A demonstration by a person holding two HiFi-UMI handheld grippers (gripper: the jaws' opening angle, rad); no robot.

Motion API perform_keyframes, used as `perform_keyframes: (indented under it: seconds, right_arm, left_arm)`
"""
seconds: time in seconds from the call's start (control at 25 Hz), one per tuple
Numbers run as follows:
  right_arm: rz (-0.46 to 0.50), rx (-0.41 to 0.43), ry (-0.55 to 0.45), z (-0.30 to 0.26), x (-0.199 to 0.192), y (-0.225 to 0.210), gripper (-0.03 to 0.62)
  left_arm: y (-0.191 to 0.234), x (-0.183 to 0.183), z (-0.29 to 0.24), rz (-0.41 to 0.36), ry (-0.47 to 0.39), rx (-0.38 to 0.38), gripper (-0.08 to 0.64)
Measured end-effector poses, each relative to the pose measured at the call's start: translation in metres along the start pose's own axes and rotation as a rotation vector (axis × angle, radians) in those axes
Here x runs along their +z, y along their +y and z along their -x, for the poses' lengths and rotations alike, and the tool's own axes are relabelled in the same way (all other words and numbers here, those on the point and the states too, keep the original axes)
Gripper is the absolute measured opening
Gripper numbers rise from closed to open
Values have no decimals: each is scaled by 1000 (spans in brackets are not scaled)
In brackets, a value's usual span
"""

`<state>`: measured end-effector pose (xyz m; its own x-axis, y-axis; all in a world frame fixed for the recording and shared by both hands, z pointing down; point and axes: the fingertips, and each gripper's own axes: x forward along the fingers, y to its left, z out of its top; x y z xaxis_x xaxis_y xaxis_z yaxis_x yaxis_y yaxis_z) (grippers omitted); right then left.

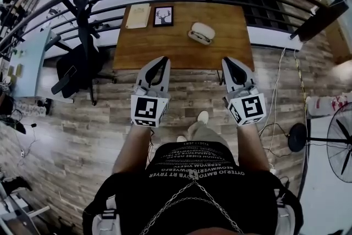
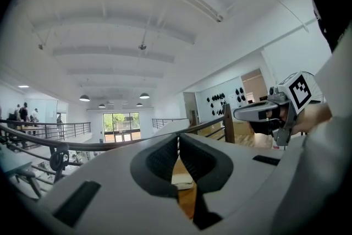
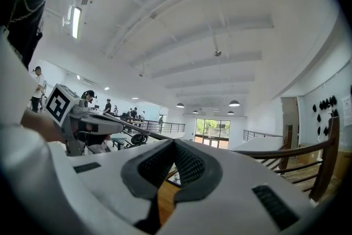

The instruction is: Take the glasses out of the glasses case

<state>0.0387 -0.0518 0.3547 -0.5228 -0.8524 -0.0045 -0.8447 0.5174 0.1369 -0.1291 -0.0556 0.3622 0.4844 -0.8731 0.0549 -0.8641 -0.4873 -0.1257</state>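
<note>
Nothing was done yet: I held the left tool (image 1: 163,59) and right tool (image 1: 227,61) closed and empty at the worktop (image 1: 165,47) edge, the glasses case (image 1: 201,33) untouched toward its far side.

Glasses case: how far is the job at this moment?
Done: nothing visible; the glasses case lies on the table, no glasses outside it. In hand: nothing; the left gripper and right gripper are shut and empty at the near table edge. Left: reaching the case and taking the glasses out.
</note>
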Motion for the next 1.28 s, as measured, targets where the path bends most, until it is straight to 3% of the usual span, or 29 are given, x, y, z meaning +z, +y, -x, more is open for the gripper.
perform_keyframes:
  seconds: [0.8, 1.28]
  right_arm:
    - [-21, 21, -4, -72, -11, -100, 15]
    - [-16, 87, -19, -115, -17, -151, 15]
  left_arm:
    - [17, 14, -126, 21, 8, 15, 34]
    - [24, 16, -187, 26, 8, 75, 32]
